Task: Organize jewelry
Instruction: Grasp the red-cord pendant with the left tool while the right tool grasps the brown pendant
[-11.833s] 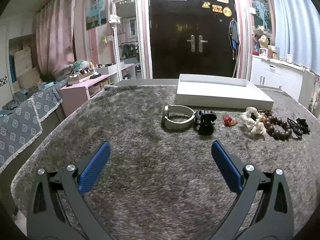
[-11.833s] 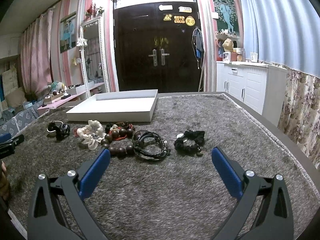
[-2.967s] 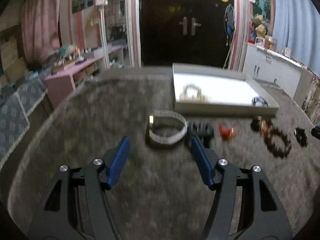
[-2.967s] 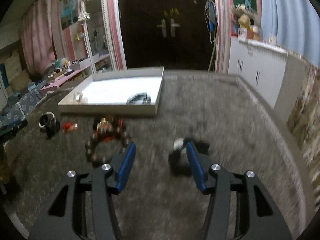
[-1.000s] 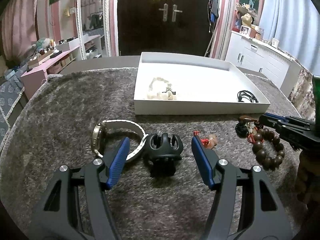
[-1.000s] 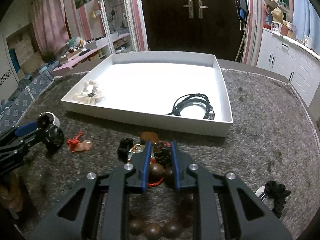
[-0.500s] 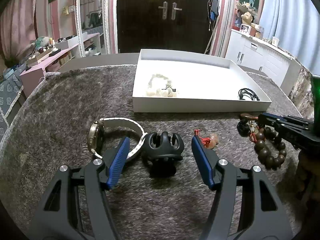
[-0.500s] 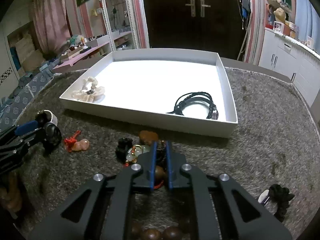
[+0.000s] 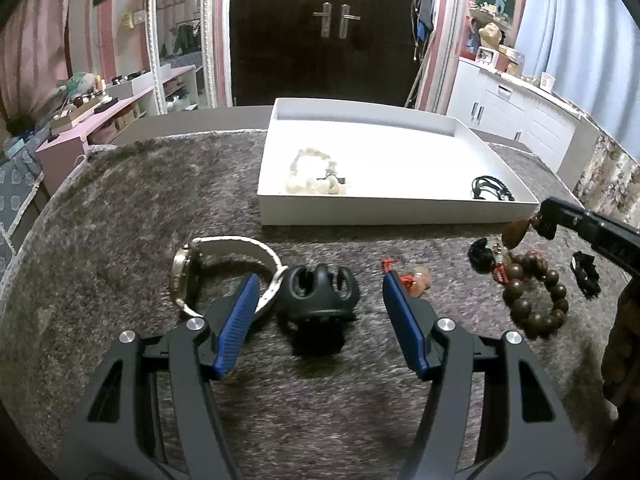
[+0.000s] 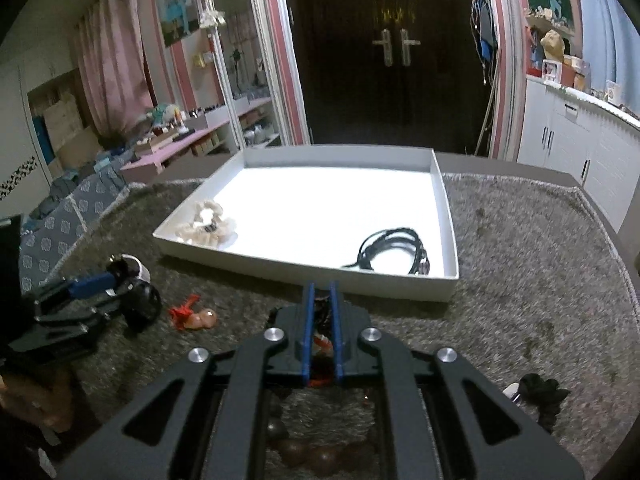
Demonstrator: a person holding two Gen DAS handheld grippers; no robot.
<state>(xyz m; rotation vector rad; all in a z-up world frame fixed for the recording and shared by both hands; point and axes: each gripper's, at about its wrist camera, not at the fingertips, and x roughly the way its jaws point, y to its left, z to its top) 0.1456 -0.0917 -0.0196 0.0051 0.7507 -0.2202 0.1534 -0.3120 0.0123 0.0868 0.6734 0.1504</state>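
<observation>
Lifted since a second ago, right hand-held gripper (image 10: 320,300) pinches bead bracelet (image 9: 534,294) strand shut; left hand-held gripper (image 9: 316,300) gapes around black hair claw (image 9: 318,294), untouched.

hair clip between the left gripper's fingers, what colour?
Black hair clip, clearest in the left wrist view.

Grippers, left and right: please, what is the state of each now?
Left gripper: open, holding nothing, black hair claw between its fingers.
Right gripper: shut on the wooden bead bracelet.
</observation>
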